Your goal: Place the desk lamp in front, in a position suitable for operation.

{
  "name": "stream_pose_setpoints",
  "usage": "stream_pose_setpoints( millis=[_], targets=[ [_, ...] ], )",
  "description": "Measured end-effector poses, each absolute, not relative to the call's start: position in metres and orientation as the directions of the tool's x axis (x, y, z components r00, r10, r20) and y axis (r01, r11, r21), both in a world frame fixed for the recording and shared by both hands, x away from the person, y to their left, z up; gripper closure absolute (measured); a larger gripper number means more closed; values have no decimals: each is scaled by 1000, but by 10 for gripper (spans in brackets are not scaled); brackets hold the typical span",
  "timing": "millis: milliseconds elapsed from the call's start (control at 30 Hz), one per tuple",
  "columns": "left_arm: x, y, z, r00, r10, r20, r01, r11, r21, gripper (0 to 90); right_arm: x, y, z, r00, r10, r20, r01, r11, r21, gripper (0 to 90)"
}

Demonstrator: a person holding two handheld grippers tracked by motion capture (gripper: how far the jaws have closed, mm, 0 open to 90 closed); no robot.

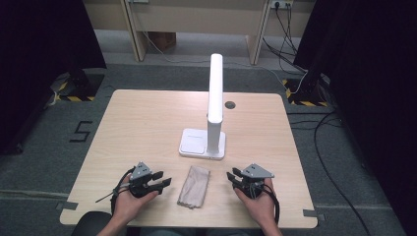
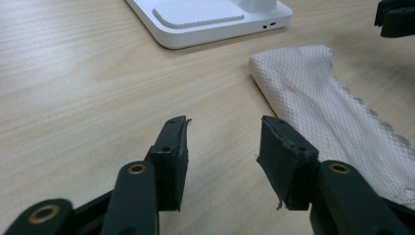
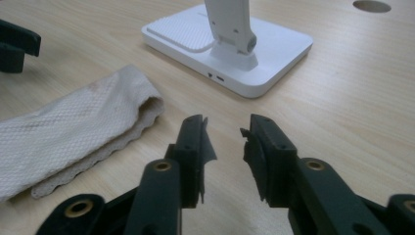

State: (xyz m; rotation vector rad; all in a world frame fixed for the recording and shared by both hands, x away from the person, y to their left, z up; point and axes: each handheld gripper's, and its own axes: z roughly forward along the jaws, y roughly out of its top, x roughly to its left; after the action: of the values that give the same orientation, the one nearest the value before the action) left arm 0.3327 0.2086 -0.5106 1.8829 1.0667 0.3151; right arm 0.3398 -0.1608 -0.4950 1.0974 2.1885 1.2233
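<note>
**Operator:** Where does the workpiece lie, and what is the state of each tool?

**Technician:** The folded cloth (image 1: pixel 193 186) lies flat on the table (image 1: pixel 147 123), near the front edge, between the two grippers and just in front of the white lamp base (image 1: pixel 202 143). The left gripper (image 1: pixel 158 180) rests on the table to the cloth's left, jaws apart, nothing between them. The right gripper (image 1: pixel 234 176) rests to the cloth's right, jaws likewise apart and empty. Neither touches the cloth.

**Operator:** How is the material expected to behave?

**Technician:** Judged from its waffle weave and limp, scalloped edge, it is light, soft and without stiffness. It will likely drape and sag from any single grip point, and the layers may slip apart. It is not fragile; the textured surface should give the pads good friction.

**Operator:** Recommended grip location?

**Technician:** Pinch at an edge or corner, through all layers, with the lower pad slid under the fold. The rolled near end seen in the right gripper view (image 3: pixel 147 105) offers the thickest bite. For spreading, take one corner per gripper.
</note>
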Motion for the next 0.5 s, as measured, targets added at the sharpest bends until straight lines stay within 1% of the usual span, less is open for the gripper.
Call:
stream_pose_setpoints(
  millis=[33, 67, 100, 133, 200, 233, 267, 300, 333, 367, 400, 433, 500],
  targets=[
    [338, 209, -510, 601, 773, -205, 543, -206, 814, 534, 340, -161, -495, -611, 791, 29, 439, 308, 844, 694],
    [340, 209, -510, 605, 770, -200, 538, -210, 817, 572, 342, -160, -497, -605, 796, 34, 458, 312, 833, 718],
    [343, 208, -509, 605, 772, -197, 535, -210, 819, 572, 342, -160, -497, -605, 796, 34, 458, 312, 833, 718],
    [352, 208, -506, 610, 769, -191, 532, -219, 818, 605, 346, -158, -499, -601, 798, 42, 477, 316, 820, 738],
    [364, 206, -504, 617, 772, -156, 520, -250, 817, 637, 349, -157, -500, -597, 801, 42, 490, 323, 810, 762],
    [364, 206, -504, 617, 772, -156, 520, -250, 817, 660, 349, -157, -500, -597, 801, 42, 490, 323, 810, 762],
    [374, 205, -502, 622, 772, -133, 516, -277, 810, 691, 354, -153, -501, -593, 804, 49, 506, 325, 799, 794],
    [374, 205, -502, 622, 772, -133, 516, -277, 810, 715, 354, -153, -501, -593, 804, 49, 506, 325, 799, 794],
    [387, 202, -502, 634, 766, -105, 510, -313, 801, 753, 360, -151, -501, -592, 805, 47, 517, 334, 788, 844],
    [387, 202, -502, 634, 766, -105, 510, -313, 801, 808, 360, -151, -501, -592, 805, 47, 517, 334, 788, 844],
    [401, 198, -503, 641, 763, -79, 509, -346, 788, 844, 367, -150, -501, -588, 807, 50, 532, 340, 775, 897],
    [401, 198, -503, 641, 763, -79, 509, -346, 788, 861, 370, -150, -501, -582, 812, 54, 541, 336, 771, 900],
    [416, 195, -504, 637, 768, -67, 513, -357, 781, 867, 374, -150, -501, -575, 816, 55, 547, 333, 768, 900]
  ],
)
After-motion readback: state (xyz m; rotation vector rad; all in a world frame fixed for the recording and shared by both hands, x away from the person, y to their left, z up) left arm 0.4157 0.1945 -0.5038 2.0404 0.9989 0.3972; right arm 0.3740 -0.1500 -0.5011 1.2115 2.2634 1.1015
